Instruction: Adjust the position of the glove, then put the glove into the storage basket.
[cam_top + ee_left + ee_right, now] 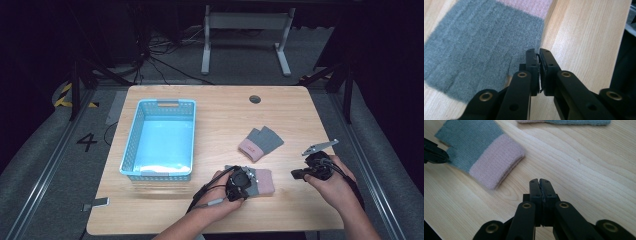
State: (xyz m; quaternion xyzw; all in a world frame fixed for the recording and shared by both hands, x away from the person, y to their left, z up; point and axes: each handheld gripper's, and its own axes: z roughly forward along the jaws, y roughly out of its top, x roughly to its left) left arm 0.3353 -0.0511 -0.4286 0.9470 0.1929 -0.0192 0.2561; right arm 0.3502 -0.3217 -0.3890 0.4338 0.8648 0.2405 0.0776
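One readable marking, on the floor.
Large dark digit "4" (87, 142) painted on the grey floor (45, 165), just beyond the tabletop's (220, 107) left edge; nothing legible elsewhere, on the tabletop or anything on it.

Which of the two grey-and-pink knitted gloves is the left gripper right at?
The grey-and-pink knitted glove nearer the table's front edge: the left gripper sits at its grey end. The other glove lies farther back, clear of both grippers.
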